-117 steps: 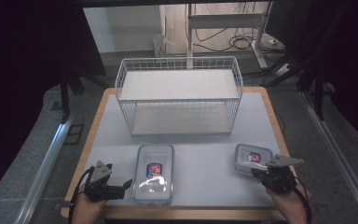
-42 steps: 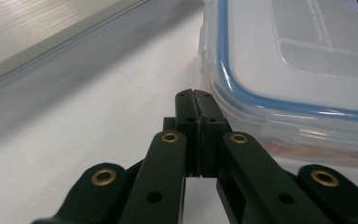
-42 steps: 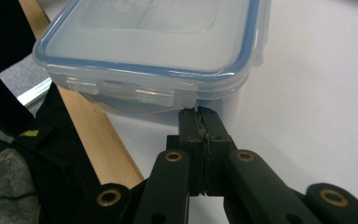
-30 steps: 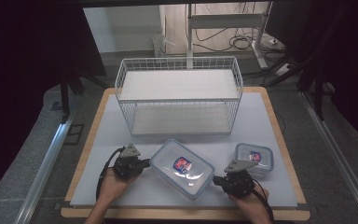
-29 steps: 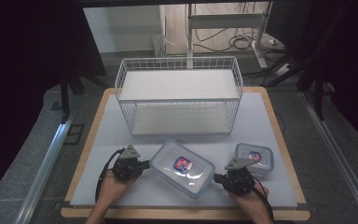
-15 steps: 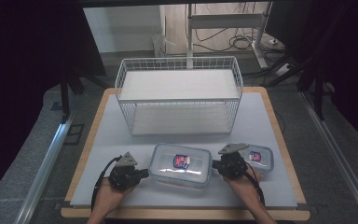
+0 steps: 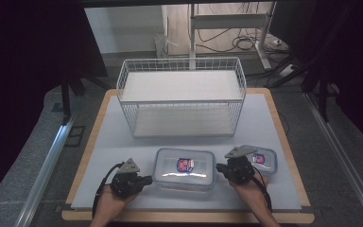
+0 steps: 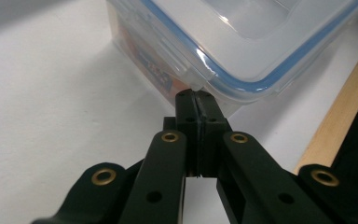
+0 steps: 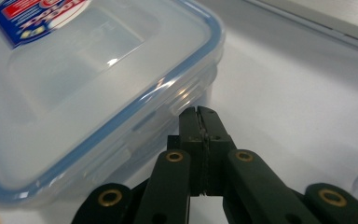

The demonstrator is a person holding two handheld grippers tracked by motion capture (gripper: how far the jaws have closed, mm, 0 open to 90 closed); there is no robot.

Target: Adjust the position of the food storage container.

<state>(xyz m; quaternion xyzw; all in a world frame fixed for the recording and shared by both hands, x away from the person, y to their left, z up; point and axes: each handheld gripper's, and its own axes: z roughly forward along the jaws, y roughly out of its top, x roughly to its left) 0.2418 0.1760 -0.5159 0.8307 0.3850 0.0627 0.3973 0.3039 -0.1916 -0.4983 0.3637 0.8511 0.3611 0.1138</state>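
At the near edge of the surface | left gripper (image 8: 196, 95) closed, empty, tips against one short end of the large clear blue-sealed plastic lidded box (image 7: 184, 169) | right gripper (image 9: 200, 112) closed, empty, at the opposite end | box squared between them, likely positioning step; white wire basket (image 7: 181, 97) beyond unfilled.

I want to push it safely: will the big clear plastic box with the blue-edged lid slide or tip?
The large box is low and wide, so it will probably slide, not tip. It looks empty, so likely light. Its rigid plastic walls should not flex much.
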